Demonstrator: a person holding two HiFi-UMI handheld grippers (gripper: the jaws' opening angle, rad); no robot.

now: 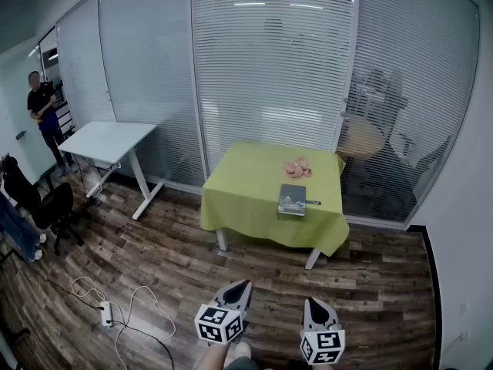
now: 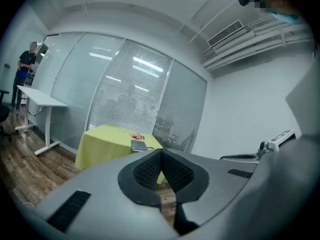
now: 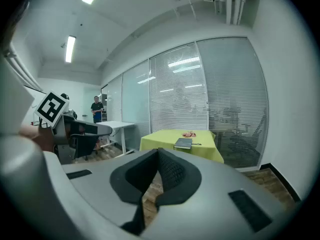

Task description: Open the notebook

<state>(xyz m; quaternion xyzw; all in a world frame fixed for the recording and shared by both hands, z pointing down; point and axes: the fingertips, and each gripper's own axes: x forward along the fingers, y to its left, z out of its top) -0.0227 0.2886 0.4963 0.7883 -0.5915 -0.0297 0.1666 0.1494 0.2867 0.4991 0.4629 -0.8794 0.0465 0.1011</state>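
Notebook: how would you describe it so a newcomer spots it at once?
Find the green-clothed table before the glass wall with blinds. On its near half lies the notebook, a flat dark-grey rectangle, unlike the pink heap behind it and thin pen beside it.

Head view: high and well back, facing forward and down across the floor (image 1: pixel 154 237) to the distant worktop (image 1: pixel 246 195).
View on left tool (image 2: pixel 161 153): low, nearly level, worktop far ahead-left.
View on right tool (image 3: pixel 158 151): likewise, worktop ahead.
Shared by all three: worktop, glass wall (image 1: pixel 269 68).
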